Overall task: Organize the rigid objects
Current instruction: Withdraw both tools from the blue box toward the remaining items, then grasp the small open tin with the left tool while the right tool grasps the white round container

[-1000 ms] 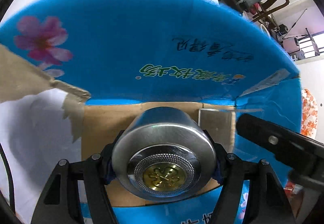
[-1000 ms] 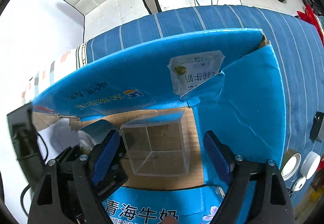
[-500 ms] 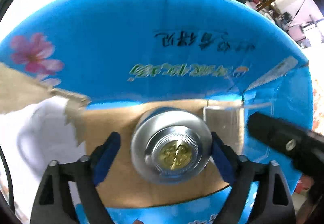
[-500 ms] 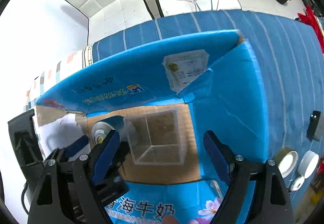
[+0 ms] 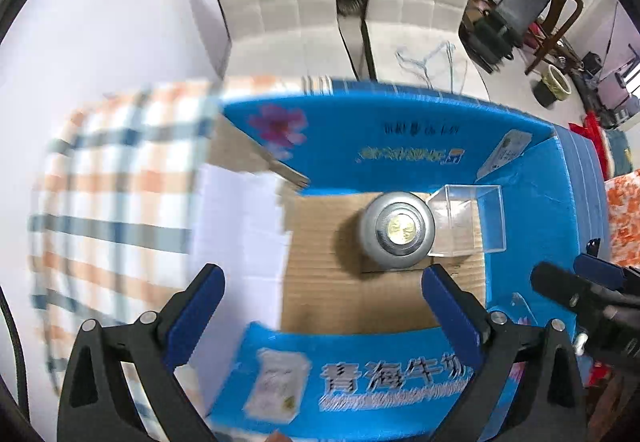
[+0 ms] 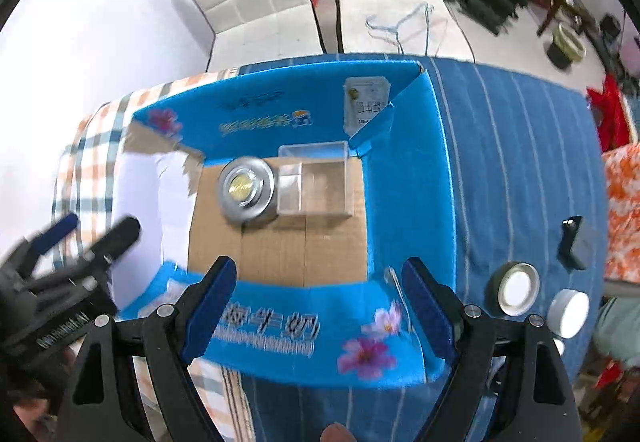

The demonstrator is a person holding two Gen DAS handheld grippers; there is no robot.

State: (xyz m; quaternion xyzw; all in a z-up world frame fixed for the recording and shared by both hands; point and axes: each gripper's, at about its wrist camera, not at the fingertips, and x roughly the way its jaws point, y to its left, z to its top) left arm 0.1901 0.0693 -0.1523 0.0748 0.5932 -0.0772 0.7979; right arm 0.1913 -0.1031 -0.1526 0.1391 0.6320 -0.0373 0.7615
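The checked cloth point(image 5: 112, 210) smears into blur on the left. Print on the box's point(image 6: 276, 326) near flap is too blurred to read. The left claw point(image 6: 60, 266) blurs at the frame edge. The can point(image 5: 396, 230) hides the clear case's point(image 5: 468, 222) left corner.

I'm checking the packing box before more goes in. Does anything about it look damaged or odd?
Yes. The blue carton has a torn left flap: ragged brown cardboard shows at that corner. Inside, the metal tin and the clear plastic box stand upright, side by side, with nothing spilled.
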